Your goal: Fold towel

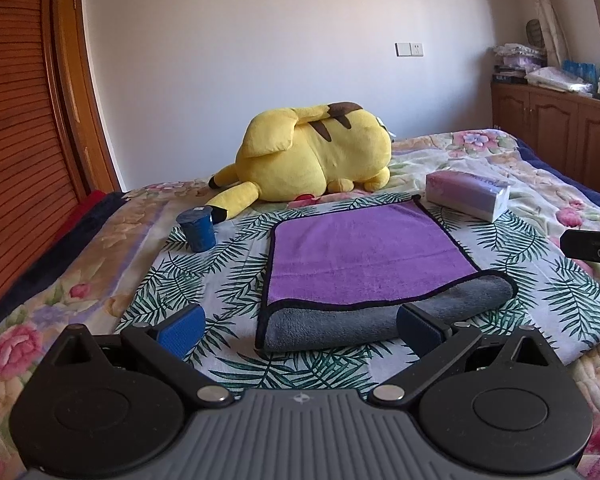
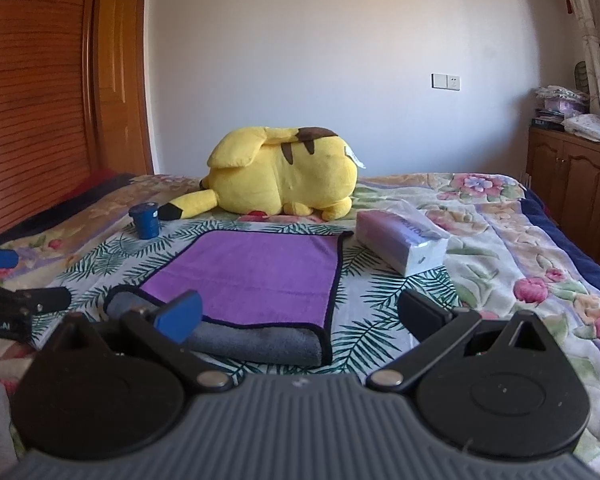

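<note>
Lying at the centre of both frames, the purple towel [image 1: 364,252] [image 2: 260,272] sits folded on the leaf-print cloth [image 1: 228,256], its grey underside rolled along the near edge. Both the left gripper [image 1: 300,330] and right gripper [image 2: 300,316] stand wide apart, holding nothing. Behind lie a yellow plush [image 1: 316,152], blue cup [image 1: 198,228] and tissue pack [image 1: 468,194].

A yellow plush toy [image 1: 316,152] lies on its side on the bed [image 1: 540,184], at the far edge of a leaf-print cloth [image 1: 228,256]. A blue cup [image 1: 198,228] stands upside down just beside the toy's tail — a tissue pack [image 1: 466,196] lies toward the right. Wooden cabinets [image 1: 560,128] line the right wall — folded linens [image 1: 540,72] stacked on top.
</note>
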A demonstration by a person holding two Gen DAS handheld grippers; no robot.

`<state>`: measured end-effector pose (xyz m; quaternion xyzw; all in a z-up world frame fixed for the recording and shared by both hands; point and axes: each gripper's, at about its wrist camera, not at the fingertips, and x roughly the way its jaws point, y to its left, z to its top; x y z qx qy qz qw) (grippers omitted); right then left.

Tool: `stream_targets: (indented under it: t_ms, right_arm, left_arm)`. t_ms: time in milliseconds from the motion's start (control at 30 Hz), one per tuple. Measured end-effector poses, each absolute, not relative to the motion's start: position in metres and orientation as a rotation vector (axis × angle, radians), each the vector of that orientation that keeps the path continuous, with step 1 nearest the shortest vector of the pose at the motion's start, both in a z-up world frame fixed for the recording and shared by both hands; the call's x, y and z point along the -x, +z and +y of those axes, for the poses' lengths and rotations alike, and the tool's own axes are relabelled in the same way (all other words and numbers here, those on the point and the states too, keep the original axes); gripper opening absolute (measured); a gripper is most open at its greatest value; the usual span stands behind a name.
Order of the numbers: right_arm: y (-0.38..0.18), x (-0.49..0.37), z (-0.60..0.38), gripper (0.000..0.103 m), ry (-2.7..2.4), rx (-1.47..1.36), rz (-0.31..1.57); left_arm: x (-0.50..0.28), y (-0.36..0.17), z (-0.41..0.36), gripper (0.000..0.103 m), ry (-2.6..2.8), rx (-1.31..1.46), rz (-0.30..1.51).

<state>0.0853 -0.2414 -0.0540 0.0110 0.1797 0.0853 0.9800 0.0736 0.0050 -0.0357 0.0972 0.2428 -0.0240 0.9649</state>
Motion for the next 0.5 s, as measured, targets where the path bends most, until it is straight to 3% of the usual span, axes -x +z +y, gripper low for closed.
stream_targets:
  t_ms: [500]
  right_arm:
    - [-0.064,-0.116,-0.229,0.103,0.213,0.012,0.412]
  left_arm:
    - [-0.104,-0.050,0.012,0.103,-0.054,-0.207,0.549]
